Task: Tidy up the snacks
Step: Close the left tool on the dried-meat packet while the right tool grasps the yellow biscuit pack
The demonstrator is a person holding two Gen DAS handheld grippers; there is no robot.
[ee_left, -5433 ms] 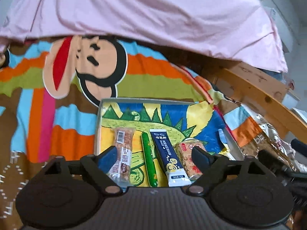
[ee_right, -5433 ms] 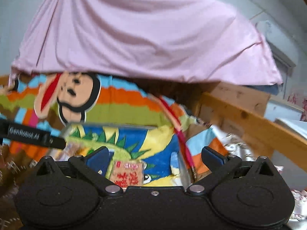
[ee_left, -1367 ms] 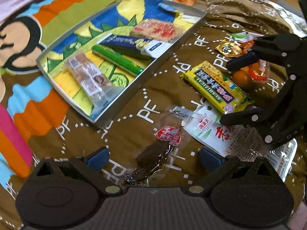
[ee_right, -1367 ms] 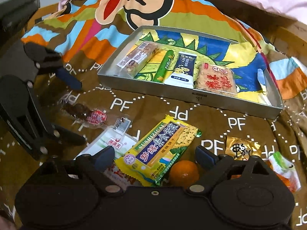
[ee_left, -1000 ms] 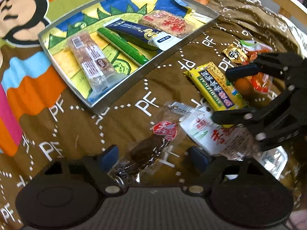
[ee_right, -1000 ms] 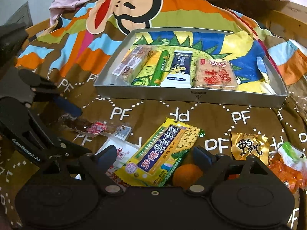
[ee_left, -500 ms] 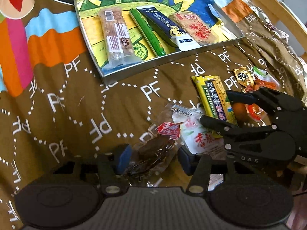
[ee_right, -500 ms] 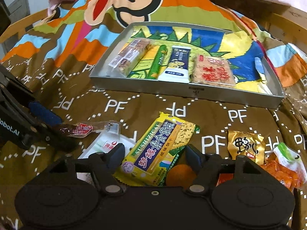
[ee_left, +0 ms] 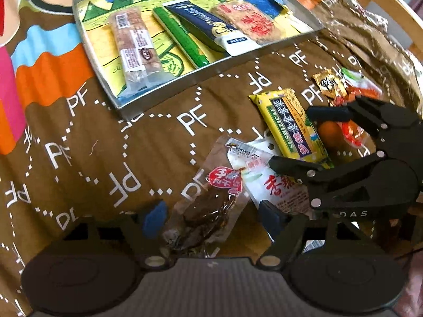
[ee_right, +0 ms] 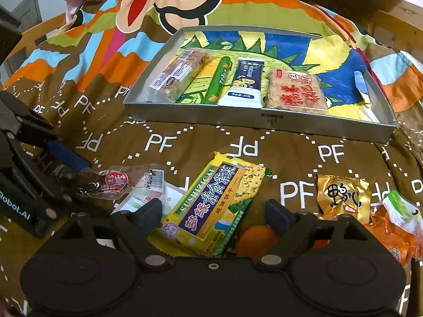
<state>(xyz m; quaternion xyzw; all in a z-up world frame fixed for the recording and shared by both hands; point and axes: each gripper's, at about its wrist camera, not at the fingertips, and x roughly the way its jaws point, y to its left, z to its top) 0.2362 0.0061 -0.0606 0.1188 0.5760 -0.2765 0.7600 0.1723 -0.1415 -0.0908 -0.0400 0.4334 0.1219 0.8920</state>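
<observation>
Through my left wrist view, my left gripper [ee_left: 211, 216] has its jaws spreading apart, with the clear packet of dark dried meat [ee_left: 208, 206] lying between them on the bed cover [ee_left: 79, 158], not pinched as far as I can tell. Ahead of the jaws sits the metal tray [ee_left: 127, 108], already holding four snacks side by side: a grain bar [ee_left: 134, 50], a green stick [ee_left: 182, 42], a navy packet [ee_left: 208, 26] and a red-printed cracker pack [ee_left: 248, 21]. Through my right wrist view, my right gripper [ee_right: 214, 214] is also widening its jaws, straddling the near end of the yellow seaweed cracker pack [ee_right: 208, 206] without squeezing it; an orange [ee_right: 253, 237] lies just inside the right jaw. Beyond that jaw lie a gold-wrapped sweet [ee_right: 341, 195] and an orange bag [ee_right: 394, 227]; a white sachet [ee_right: 142, 200] peeks past the left jaw. I judge the job under halfway: four are in, six are left out.
</observation>
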